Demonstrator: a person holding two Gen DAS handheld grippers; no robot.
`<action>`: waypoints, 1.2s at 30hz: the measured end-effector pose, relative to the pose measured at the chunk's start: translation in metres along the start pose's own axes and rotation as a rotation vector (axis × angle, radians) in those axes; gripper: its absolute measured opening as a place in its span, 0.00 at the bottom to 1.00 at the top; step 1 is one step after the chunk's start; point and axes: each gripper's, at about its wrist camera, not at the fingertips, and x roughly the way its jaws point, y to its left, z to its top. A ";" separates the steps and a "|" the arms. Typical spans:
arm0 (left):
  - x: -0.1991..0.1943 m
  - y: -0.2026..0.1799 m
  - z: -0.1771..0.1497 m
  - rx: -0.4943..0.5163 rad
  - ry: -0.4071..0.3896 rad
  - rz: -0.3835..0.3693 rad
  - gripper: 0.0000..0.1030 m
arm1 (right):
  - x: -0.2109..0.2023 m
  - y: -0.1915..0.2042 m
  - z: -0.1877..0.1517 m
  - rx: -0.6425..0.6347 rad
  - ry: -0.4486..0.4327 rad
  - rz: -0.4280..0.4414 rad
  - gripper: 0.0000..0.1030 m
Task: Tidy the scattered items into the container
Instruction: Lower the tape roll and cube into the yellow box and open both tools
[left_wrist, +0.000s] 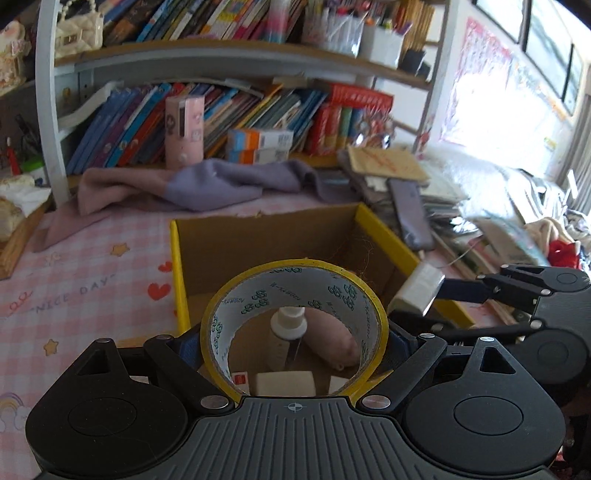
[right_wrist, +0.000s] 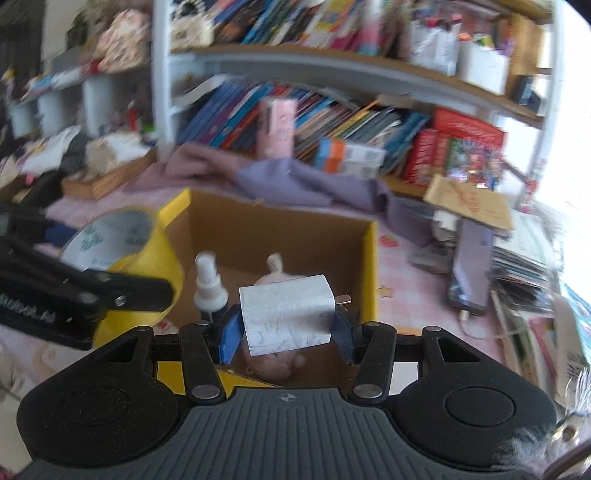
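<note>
The big bookshelf (left_wrist: 229, 110) stood far ahead of both tongs, packed with books. A purple cloth (left_wrist: 207, 184) lay in front of it on the bench (left_wrist: 74, 266), which had a pink checked cover.

The cardboard box (left_wrist: 384, 236) with yellow edges sat just ahead of and below both tongs. Some things were already inside it: a white spray bottle (right_wrist: 208, 284) and a pink soft toy (right_wrist: 275, 273). So part of the tidying looked done.

The left tongs (left_wrist: 295, 343) were clamped on a roll of yellow tape (left_wrist: 295, 325), held up over the near edge of the box. The right tongs (right_wrist: 286, 321) were clamped on a white charger plug (right_wrist: 286, 314), also held above the box, with its metal pins sticking out to the right.

Both things were not yet in the box. They looked ready to be dropped in.

A phone (right_wrist: 471, 266) lay off to the right of the right tongs, beside a messy stack of papers.
</note>
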 end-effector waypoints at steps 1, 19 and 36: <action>0.003 0.000 0.000 -0.007 0.006 0.005 0.90 | 0.005 0.000 -0.002 -0.010 0.013 0.017 0.48; 0.032 0.001 -0.004 -0.133 0.091 0.041 0.90 | 0.030 -0.022 -0.006 0.027 0.071 0.179 0.58; 0.012 -0.024 0.000 -0.056 0.062 0.095 0.96 | 0.013 -0.033 -0.013 0.092 0.013 0.171 0.65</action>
